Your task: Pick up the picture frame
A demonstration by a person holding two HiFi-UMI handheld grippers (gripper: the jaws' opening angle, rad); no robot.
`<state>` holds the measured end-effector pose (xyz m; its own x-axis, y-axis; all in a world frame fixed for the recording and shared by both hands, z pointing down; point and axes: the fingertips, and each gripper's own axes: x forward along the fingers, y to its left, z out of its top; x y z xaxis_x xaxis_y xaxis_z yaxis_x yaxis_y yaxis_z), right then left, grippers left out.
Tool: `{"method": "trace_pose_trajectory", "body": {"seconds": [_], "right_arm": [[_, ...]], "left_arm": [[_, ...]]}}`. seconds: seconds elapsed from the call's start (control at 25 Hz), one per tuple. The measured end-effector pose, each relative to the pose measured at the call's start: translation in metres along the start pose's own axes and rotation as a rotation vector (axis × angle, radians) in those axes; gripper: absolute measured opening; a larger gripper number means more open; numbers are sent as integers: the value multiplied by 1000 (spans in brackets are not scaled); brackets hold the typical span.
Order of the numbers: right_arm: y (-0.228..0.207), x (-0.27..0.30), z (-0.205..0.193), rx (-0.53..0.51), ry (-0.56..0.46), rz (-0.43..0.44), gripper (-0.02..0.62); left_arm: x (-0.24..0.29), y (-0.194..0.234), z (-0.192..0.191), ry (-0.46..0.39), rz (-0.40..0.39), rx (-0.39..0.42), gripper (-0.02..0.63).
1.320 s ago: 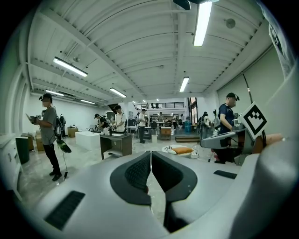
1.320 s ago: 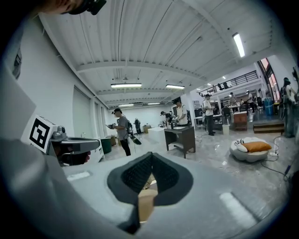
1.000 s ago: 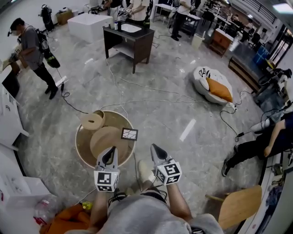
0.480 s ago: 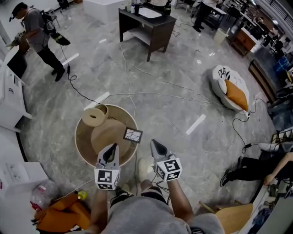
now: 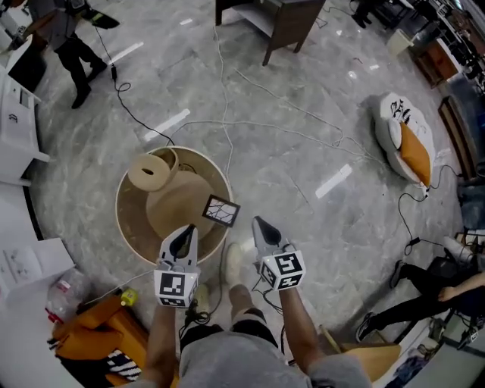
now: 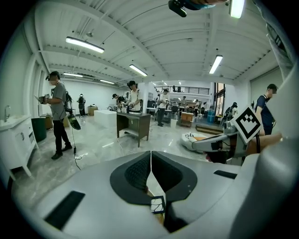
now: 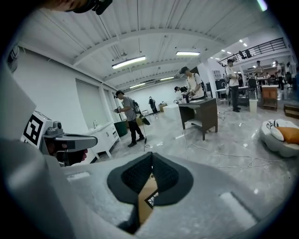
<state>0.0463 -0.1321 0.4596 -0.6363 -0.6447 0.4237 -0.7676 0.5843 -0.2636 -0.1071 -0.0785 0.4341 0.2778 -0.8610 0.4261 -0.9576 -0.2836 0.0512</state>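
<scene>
The picture frame [image 5: 220, 211] is small, dark-edged, with a white cracked-line print. It lies on the right rim of a round wooden table [image 5: 129, 235]. My left gripper [image 5: 182, 236] hovers over the table's near edge, just below-left of the frame, jaws shut and empty. My right gripper [image 5: 260, 224] hangs over the floor to the frame's right, also shut and empty. In the left gripper view the frame [image 6: 158, 204] shows below the closed jaws. In the right gripper view the frame [image 7: 152, 200] peeks under the closed pads.
A beige roll [image 5: 154, 170] and a tan dome [image 5: 178, 204] share the table. Cables [image 5: 227, 129] cross the marble floor. A dark desk [image 5: 284, 23] stands far ahead, a white-and-orange cushion [image 5: 409, 140] to the right, an orange bag [image 5: 102, 341] and a white cabinet [image 5: 15, 114] to the left.
Both grippers have come forward and down with the head, and the table and frame now look closer. The far room has slid out of the top. Both jaws stay shut.
</scene>
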Motion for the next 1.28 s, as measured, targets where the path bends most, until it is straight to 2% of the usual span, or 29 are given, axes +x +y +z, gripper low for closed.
{"method": "trace_pose_trajectory", "body": {"seconds": [0.16,0.48,1.04,1.28], "right_arm": [[-24,33,-27,23,37,17,2],[-59,86,-103,60,131,40,2],[-87,133,-239,126,243,70,2],[-91,149,-284,134,281,86,2]], "left_arm": [[38,-3,-26,36,-10,-5,25],[101,-4,-104,125,-23,-50,24],[146,-13,-236,224,-20,-118,25],[156,-15,-277,255,-21,-114,25]]}}
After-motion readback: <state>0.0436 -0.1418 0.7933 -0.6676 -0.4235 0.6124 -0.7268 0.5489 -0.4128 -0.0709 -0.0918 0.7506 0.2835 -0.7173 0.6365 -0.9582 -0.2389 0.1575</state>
